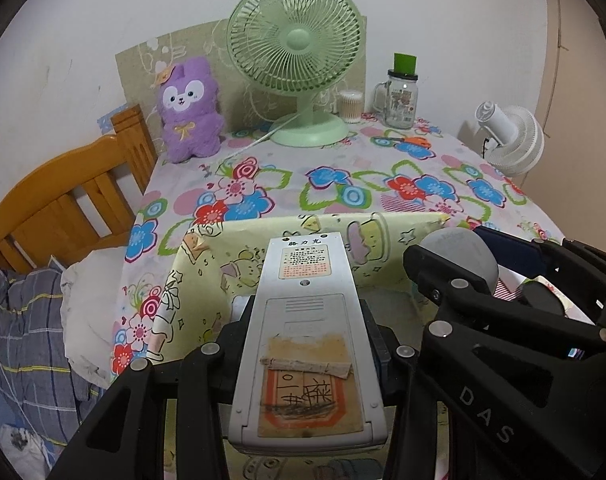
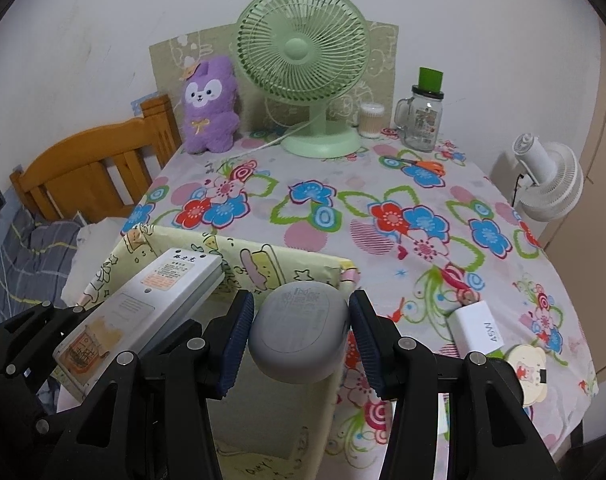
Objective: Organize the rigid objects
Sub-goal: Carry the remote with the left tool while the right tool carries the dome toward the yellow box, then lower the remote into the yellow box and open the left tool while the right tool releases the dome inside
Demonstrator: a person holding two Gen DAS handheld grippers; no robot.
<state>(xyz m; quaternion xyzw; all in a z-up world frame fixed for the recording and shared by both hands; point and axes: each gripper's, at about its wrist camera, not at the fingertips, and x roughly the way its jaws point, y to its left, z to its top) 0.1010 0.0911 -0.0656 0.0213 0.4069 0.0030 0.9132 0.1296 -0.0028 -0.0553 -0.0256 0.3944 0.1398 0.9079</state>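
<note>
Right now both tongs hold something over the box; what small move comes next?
Probably lower the left tongs and release the remote into the yellow box. It already hangs over the opening, while the right tongs hold the grey case above the box's near corner.

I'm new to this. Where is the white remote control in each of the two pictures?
Left wrist view: the remote control is at bottom centre, held by the left hand-held gripper, label side up.
Right wrist view: the remote control is at lower left, angled up to the right, beside the grey case.
Shared landmark: the green fan at the table's back.
</note>
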